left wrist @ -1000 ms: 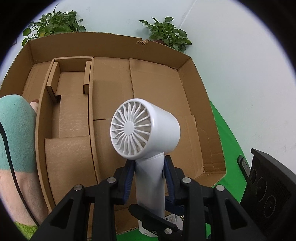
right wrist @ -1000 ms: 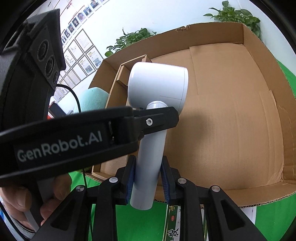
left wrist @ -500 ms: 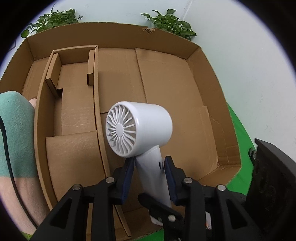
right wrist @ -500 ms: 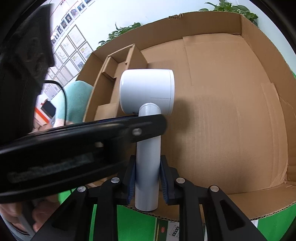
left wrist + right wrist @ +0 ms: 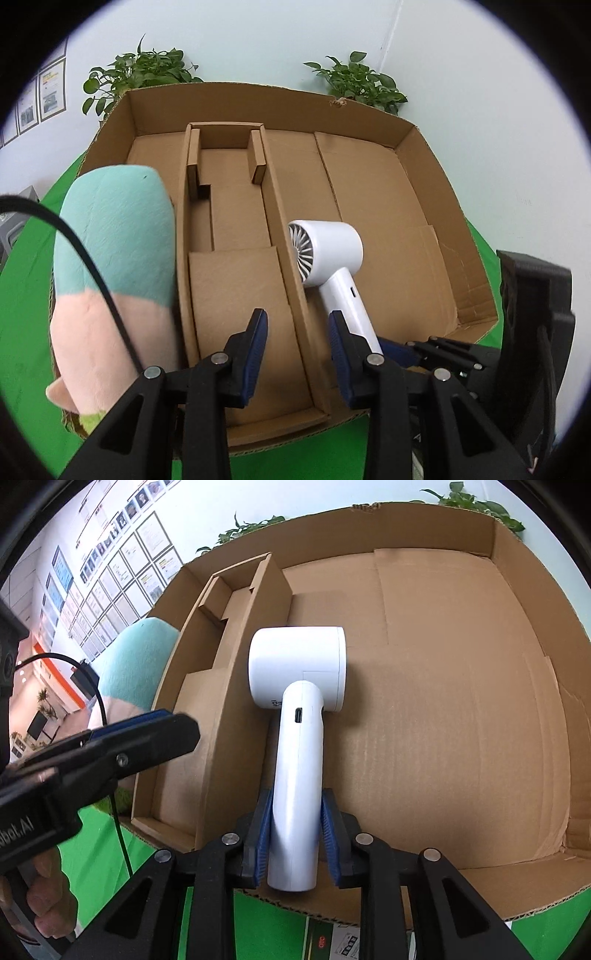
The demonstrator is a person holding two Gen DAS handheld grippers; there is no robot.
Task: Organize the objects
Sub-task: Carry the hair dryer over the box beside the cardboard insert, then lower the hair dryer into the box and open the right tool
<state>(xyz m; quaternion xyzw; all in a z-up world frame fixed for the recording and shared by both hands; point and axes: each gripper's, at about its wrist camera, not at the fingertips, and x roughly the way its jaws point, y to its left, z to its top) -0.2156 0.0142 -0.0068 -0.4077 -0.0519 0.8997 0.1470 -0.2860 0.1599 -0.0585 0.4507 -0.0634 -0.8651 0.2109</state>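
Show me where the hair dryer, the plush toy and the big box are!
hair dryer (image 5: 297,672): right wrist view, on its round white head.
plush toy (image 5: 118,225): left wrist view, on its teal upper part.
cardboard box (image 5: 229,101): left wrist view, on its back wall.

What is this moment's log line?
left tool: open, empty | right tool: opening around hair dryer handle | its head: inside cardboard box
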